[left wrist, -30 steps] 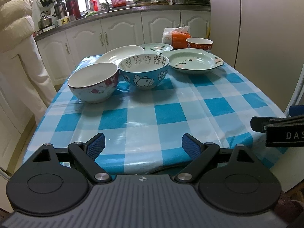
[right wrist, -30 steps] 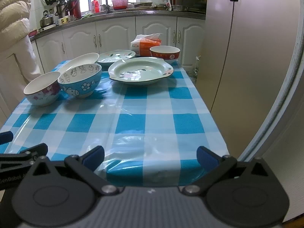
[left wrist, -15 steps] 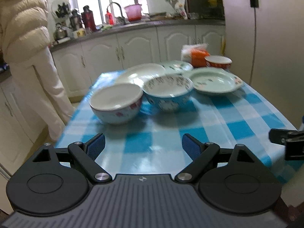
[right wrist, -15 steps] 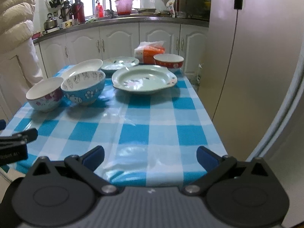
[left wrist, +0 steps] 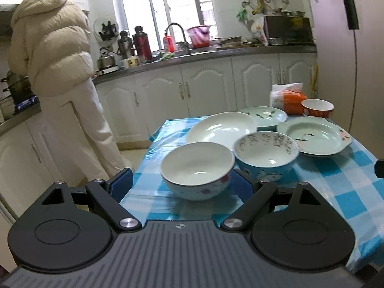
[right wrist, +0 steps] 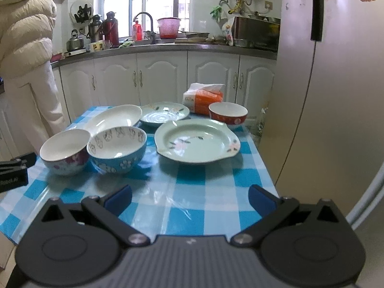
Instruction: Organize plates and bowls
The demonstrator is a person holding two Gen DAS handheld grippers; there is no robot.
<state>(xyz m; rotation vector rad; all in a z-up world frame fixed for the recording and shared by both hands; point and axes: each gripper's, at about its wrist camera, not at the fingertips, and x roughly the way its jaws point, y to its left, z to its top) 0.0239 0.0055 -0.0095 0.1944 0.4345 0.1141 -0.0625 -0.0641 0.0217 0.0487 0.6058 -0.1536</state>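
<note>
Dishes all lie separate on the table (right wrist: 211,189), nothing stacked; left gripper (left wrist: 180,184) and right gripper (right wrist: 189,198) are wide apart, empty.

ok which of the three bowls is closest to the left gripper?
The white bowl with pink flowers, right ahead of the open left gripper. The blue cartoon bowl sits beside it; the red bowl stands far back.

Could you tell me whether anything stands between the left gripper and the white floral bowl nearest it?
Nothing visible does. The left gripper is open and faces the floral bowl directly, with only bare tablecloth between them. The blue bowl sits close beside the floral bowl on its right, not in front of it.
</note>
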